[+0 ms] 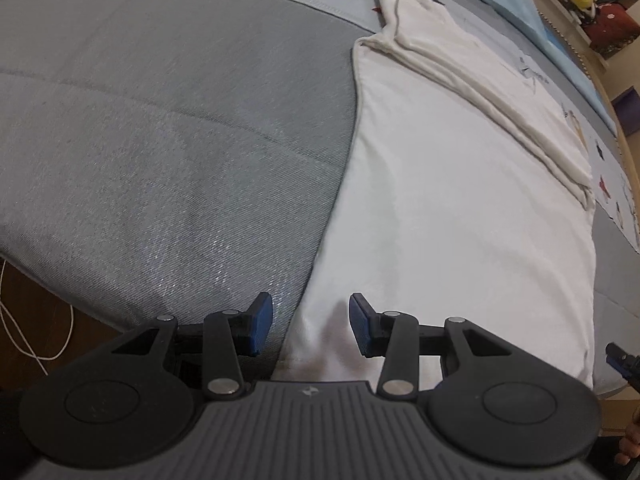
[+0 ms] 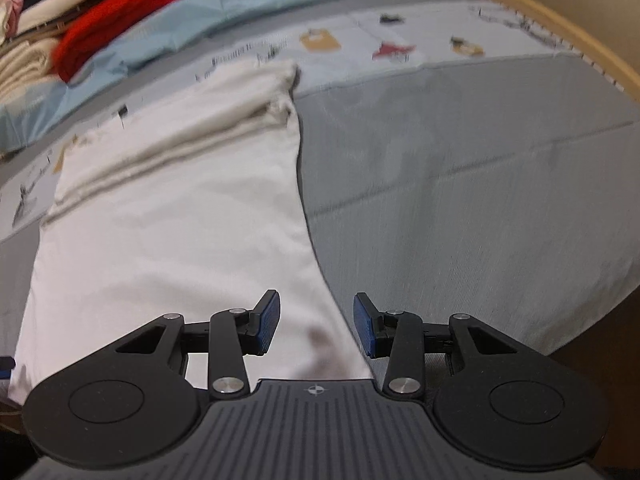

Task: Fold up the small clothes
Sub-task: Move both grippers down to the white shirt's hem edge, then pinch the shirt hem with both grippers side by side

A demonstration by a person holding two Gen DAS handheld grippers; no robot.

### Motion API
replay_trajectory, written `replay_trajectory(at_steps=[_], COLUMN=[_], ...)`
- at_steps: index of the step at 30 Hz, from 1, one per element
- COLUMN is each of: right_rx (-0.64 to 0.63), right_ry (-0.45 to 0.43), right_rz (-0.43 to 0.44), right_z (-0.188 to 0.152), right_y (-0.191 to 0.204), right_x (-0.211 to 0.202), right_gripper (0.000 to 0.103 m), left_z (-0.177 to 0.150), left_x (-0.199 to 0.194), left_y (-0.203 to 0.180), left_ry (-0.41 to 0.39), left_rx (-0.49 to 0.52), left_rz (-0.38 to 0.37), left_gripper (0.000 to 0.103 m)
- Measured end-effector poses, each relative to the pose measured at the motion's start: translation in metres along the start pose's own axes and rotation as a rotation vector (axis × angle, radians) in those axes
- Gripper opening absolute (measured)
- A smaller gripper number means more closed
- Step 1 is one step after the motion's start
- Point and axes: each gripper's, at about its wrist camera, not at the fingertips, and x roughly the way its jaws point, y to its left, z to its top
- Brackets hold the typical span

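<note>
White garment (image 1: 440,200) lies flat beneath both down-tilted, parted claws.

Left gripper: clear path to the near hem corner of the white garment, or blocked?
Probably yes. The left gripper is open just above the white garment near its hem corner, one finger over the grey cover; nothing lies between.

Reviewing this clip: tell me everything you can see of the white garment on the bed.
The white garment is soft, knit-looking cloth lying flat on the grey bedcover, its far part reaching onto a printed sheet. One side is folded inward as a long layered strip across its far part. The near hem lies at the bed's edge. Both open grippers, left and right, hover over opposite near corners, neither visibly gripping it.
</note>
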Motion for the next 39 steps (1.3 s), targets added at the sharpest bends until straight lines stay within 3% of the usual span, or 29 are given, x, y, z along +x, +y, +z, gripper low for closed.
replay_trajectory(at_steps=[7,9,11,13,17,19,20,30,34,39], right_rx=[-0.001,-0.017,-0.022,-0.027,-0.048,-0.047,-0.037,-0.038,-0.033,-0.009], right_ry=[0.160,0.154,0.155,0.162,0.174,0.171,0.170,0.180,0.172,0.149], right_rz=[-0.099,-0.100,-0.101,-0.092,-0.072,-0.071,-0.070,-0.063,-0.060,-0.052], right_z=[-0.012,-0.014,-0.015,-0.016,-0.020,-0.020,-0.020,-0.023,-0.024,-0.022], right_y=[-0.008,-0.007,-0.006,-0.005,-0.003,-0.004,-0.006,-0.008,-0.009,-0.014], right_x=[0.034,0.034,0.033,0.031,0.029,0.028,0.027,0.027,0.026,0.022], right_gripper=[0.043,0.043,0.043,0.043,0.036,0.018,0.017,0.016,0.007,0.007], left_z=[-0.006,-0.009,-0.013,-0.016,-0.019,-0.020,-0.020,-0.025,-0.026,-0.025], left_x=[0.005,0.005,0.004,0.004,0.001,0.001,0.001,0.000,0.000,0.002], left_y=[0.003,0.001,-0.002,-0.006,-0.005,-0.004,-0.004,-0.009,-0.012,-0.012], left_ry=[0.024,0.027,0.035,0.042,0.040,0.043,0.045,0.055,0.048,0.050], left_rx=[0.006,0.032,0.060,0.090,0.092,0.079,0.076,0.121,0.140,0.126], left_rz=[0.025,0.028,0.011,-0.004,-0.002,0.001,0.004,0.030,0.039,0.043], left_gripper=[0.042,0.033,0.014,0.008,0.008,0.009,0.010,0.011,0.008,0.009])
